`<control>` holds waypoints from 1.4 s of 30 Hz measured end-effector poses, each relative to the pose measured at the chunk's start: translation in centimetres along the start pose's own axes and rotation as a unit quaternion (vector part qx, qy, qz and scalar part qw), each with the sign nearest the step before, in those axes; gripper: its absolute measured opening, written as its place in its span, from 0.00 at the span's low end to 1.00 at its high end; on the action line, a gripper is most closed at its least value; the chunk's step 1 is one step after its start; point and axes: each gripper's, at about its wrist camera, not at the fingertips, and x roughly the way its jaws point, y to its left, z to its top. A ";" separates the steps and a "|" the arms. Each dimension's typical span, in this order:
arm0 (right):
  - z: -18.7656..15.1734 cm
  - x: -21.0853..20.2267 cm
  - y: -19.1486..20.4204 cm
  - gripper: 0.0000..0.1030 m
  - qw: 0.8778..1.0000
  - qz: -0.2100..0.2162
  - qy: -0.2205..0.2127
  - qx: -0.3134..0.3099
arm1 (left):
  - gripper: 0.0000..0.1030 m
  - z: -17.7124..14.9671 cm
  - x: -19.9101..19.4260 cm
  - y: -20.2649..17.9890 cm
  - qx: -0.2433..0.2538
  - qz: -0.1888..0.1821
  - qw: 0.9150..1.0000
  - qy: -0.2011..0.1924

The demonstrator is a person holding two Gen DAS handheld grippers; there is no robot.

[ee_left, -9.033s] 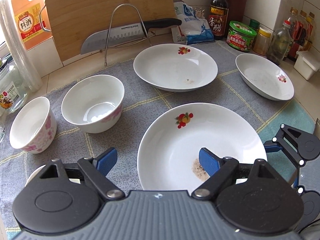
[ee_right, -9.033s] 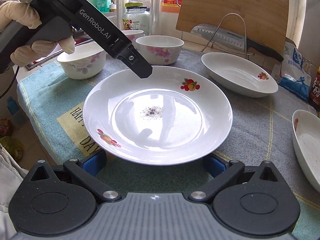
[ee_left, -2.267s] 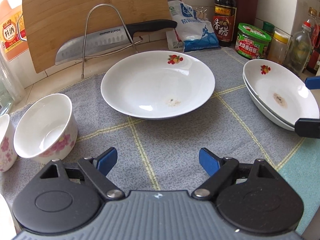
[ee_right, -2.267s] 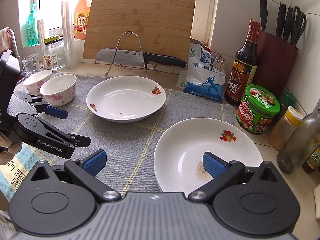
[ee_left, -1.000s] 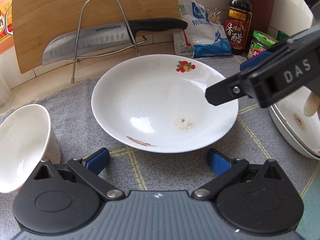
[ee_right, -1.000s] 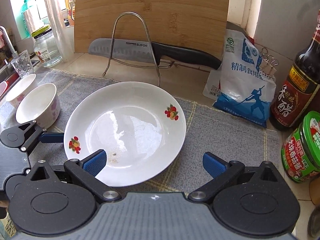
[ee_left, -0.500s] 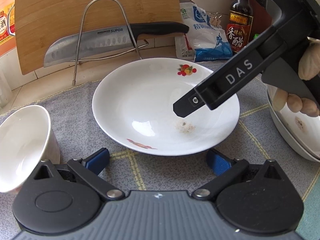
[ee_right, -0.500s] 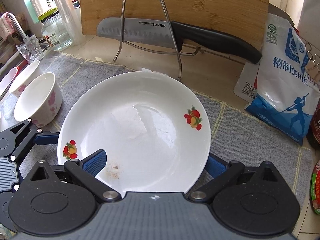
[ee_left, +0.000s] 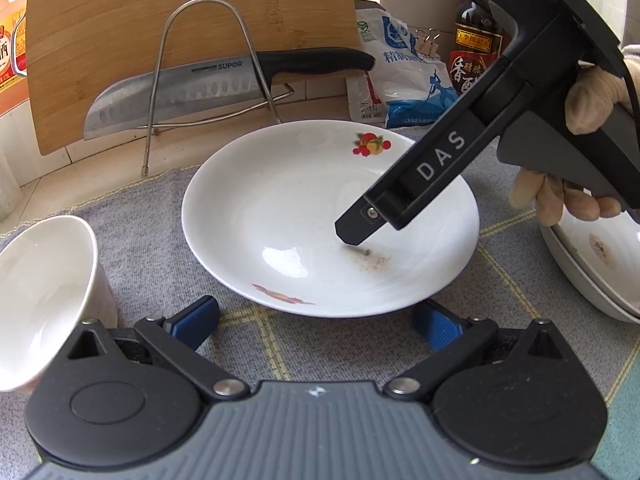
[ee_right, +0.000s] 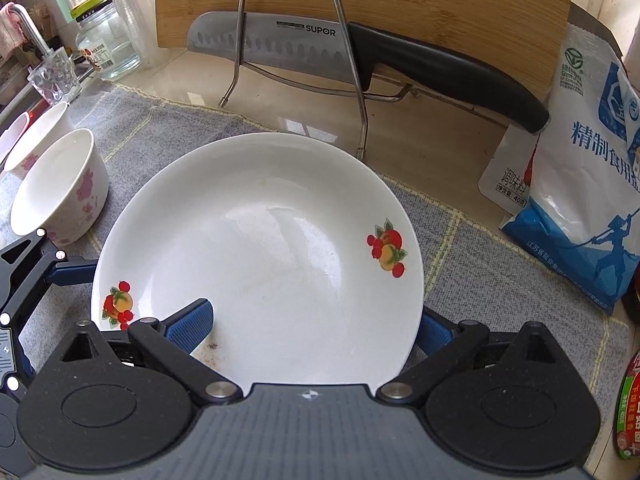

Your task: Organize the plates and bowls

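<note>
Our right tool [ee_right: 312,332] is spread wide across the near rim of the plate [ee_right: 260,240]: one blue finger [ee_right: 192,324] lies over the inside of the plate by a brown smear, the other sits outside and below the rim. We cannot tell whether either finger presses on it. From the left view the same tool reaches in from the right, held by a gloved hand [ee_left: 576,184], its tip just above the speckled stain in the plate [ee_left: 312,200].

Our left tool [ee_left: 316,322] is also wide apart and holds nothing; it sits low over the grey cloth [ee_left: 160,216], just short of the plate's near edge.

The plate rests on the cloth on the desk. A bowl [ee_left: 40,300] stands to its left, a second bowl [ee_right: 36,136] behind that one. At the right edge two more plates sit stacked [ee_left: 592,264]. Behind, a knife [ee_left: 200,88] lies across a wire rack [ee_left: 208,64] against a cutting board [ee_left: 160,12], next to a salt bag [ee_right: 588,184].
</note>
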 end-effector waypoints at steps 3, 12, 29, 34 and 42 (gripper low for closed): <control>0.2 0.1 -0.4 1.00 1.000 0.008 -0.007 0.009 | 1.00 0.0 0.0 0.1 0.004 -0.004 1.000 -0.005; 1.7 -0.1 -2.6 1.00 0.997 0.066 -0.006 0.025 | 1.00 0.0 0.0 0.2 0.018 -0.018 1.000 -0.013; 4.8 0.7 -3.6 0.89 0.992 0.126 -0.010 -0.015 | 0.99 -0.1 -0.3 0.0 0.033 -0.022 0.999 -0.025; 4.8 0.6 -4.3 0.88 0.990 0.142 -0.007 -0.015 | 0.99 -0.1 -0.5 -0.1 0.043 -0.021 0.998 -0.028; 5.1 0.8 -4.8 0.88 0.986 0.166 -0.004 -0.020 | 0.99 0.1 -0.4 0.1 0.044 -0.025 0.998 -0.028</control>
